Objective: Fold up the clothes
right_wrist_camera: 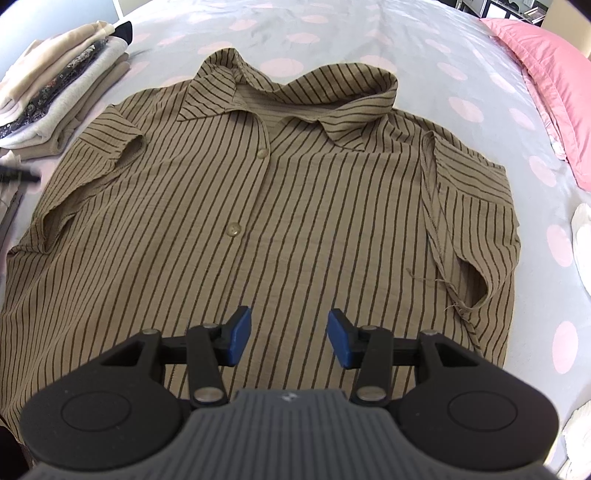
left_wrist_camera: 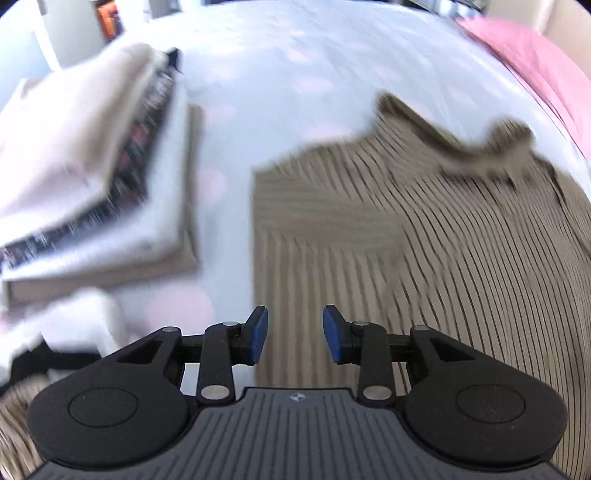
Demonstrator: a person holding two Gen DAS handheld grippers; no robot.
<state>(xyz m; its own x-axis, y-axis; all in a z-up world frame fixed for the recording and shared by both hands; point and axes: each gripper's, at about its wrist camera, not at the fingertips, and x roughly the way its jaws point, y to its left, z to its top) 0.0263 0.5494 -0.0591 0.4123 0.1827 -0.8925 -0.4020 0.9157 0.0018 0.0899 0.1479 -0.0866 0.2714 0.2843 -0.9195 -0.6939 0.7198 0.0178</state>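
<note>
While the striped button shirt point(right_wrist_camera: 280, 206) lies front-up on the dotted bedsheet point(right_wrist_camera: 332, 33), collar far, hem near: right gripper point(right_wrist_camera: 290, 338) over lower front, jaws apart, empty; left gripper point(left_wrist_camera: 294, 338) at shirt's left edge, likewise apart, empty.

Bare bedsheet point(right_wrist_camera: 332, 22) beyond shirt point(right_wrist_camera: 295, 206), folded stack point(right_wrist_camera: 55, 92) crowding left, pink pillow point(right_wrist_camera: 546, 74) right

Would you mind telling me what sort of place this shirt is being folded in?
Most likely a bedroom: the striped shirt lies on a polka-dot bedsheet, with a pink pillow at one side and a stack of folded clothes at the other.
</note>
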